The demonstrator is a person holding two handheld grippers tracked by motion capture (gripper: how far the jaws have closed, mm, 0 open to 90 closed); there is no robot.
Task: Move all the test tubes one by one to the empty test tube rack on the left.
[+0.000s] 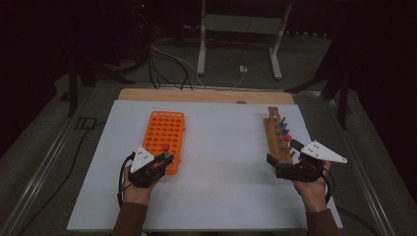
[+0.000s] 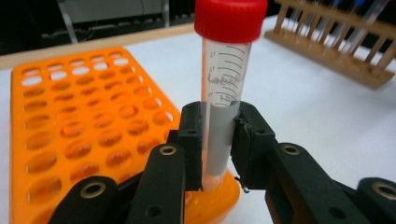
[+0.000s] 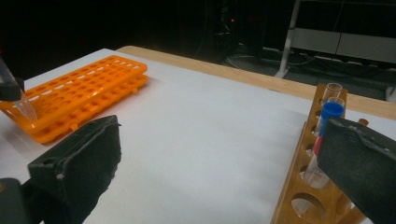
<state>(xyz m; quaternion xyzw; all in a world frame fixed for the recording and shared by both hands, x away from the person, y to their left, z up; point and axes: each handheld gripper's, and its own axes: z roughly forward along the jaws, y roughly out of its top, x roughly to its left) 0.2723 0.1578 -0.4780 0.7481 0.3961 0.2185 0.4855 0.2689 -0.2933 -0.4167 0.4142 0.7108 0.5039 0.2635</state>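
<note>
At the lower left of the high view the left gripper (image 1: 164, 158) was clamped on a red-capped tube (image 1: 166, 147), held upright over the near right corner of the orange rack (image 1: 158, 122). In the left gripper view the jaws pinched the clear barrel of the tube (image 2: 219, 93) below its printed scale, and its tip sat at or just inside a corner hole of the rack (image 2: 70, 116); whether it had bottomed out could not be told. The step in hand looked like seating a tube carried over from the wooden rack. The next move would call for a straight push down, then parting the jaws and lifting away without tipping the tube.

Across the middle of the frame the white table (image 1: 221, 172) lay bare, leaving wide room to pass between the racks.

At the right, the right gripper (image 1: 282, 162) hovered at the near end of the wooden rack (image 1: 273, 129), jaws apart and holding nothing. In the right gripper view its pads stood wide, with a blue-capped tube (image 3: 329, 114) and a red-capped one behind the right jaw in the wooden rack (image 3: 299, 182). A likely grasp there would need the jaws to close around one tube without knocking its neighbours. That rack stood near the right edge of the white surface, so room on its outer side was tight
</note>
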